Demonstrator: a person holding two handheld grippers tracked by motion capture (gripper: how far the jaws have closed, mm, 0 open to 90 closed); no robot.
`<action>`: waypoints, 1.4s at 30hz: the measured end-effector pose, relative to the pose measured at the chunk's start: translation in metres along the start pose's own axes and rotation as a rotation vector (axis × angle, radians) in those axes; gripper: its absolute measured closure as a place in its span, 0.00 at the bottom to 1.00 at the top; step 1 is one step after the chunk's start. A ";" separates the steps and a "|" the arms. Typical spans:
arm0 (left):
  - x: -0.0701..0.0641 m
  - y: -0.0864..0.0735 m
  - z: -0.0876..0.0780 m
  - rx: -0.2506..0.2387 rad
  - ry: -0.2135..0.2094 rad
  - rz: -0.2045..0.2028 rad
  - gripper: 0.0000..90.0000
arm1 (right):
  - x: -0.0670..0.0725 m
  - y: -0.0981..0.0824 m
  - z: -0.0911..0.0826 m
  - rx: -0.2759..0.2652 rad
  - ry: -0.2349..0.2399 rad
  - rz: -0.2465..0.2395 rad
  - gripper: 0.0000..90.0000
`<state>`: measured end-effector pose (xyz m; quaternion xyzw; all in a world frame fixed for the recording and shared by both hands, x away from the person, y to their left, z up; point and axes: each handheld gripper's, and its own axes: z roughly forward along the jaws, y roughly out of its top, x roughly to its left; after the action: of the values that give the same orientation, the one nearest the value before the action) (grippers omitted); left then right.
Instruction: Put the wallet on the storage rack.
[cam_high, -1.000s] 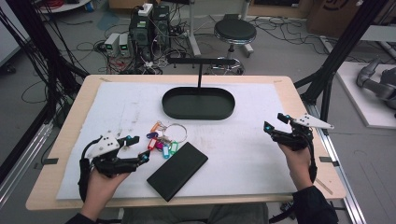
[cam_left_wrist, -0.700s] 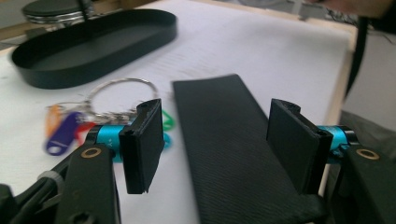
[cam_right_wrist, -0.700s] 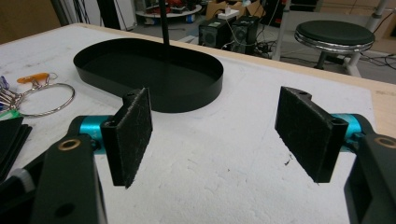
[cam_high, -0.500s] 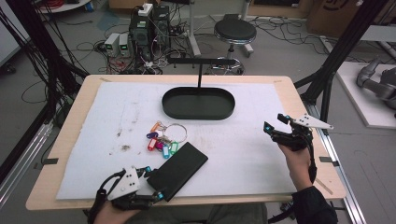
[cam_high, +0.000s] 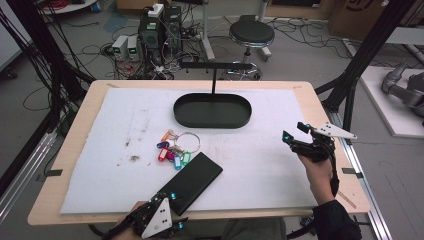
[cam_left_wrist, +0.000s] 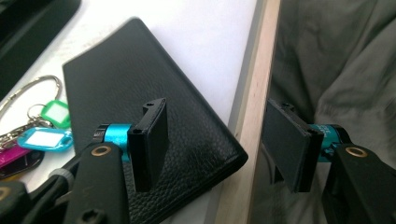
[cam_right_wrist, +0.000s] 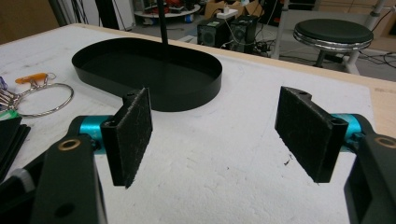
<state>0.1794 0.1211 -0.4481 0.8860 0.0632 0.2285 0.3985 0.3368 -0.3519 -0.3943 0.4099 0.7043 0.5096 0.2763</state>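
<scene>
A black leather wallet (cam_high: 192, 181) lies slantwise near the table's front edge. My left gripper (cam_high: 177, 210) is at its near end, jaws apart. In the left gripper view, one pad (cam_left_wrist: 149, 140) hovers over the wallet (cam_left_wrist: 140, 93) and the other hangs past the table edge, so the wallet's near corner sits between them untouched. These jaws have just been closing. A key ring with coloured tags (cam_high: 175, 150) lies just behind the wallet. At the table's right side my right gripper (cam_high: 293, 131) is held open and empty (cam_right_wrist: 219, 135).
A black oval tray (cam_high: 212, 123) with an upright T-shaped stand sits at the back centre on the white mat; its wall (cam_right_wrist: 187, 100) faces the right gripper. The wooden table edge (cam_left_wrist: 247, 140) runs beside the wallet, with the person's lap beyond it.
The left gripper has moved from the mat left of the keys down to the front edge, at the wallet's near end. The right hand has stayed in place.
</scene>
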 end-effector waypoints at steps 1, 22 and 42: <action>0.000 0.000 0.002 0.015 -0.003 0.010 0.46 | 0.000 0.000 0.000 -0.002 -0.001 -0.003 0.31; 0.018 0.002 -0.021 -0.112 -0.003 -0.118 0.88 | 0.003 0.000 0.001 -0.012 0.016 -0.020 0.37; 0.056 -0.021 -0.046 -0.368 0.071 -0.404 0.88 | 0.078 0.003 0.058 0.098 0.395 -0.171 0.45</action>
<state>0.2100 0.1826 -0.4166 0.7595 0.2097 0.1831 0.5879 0.3444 -0.2563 -0.4081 0.2537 0.8009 0.5199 0.1549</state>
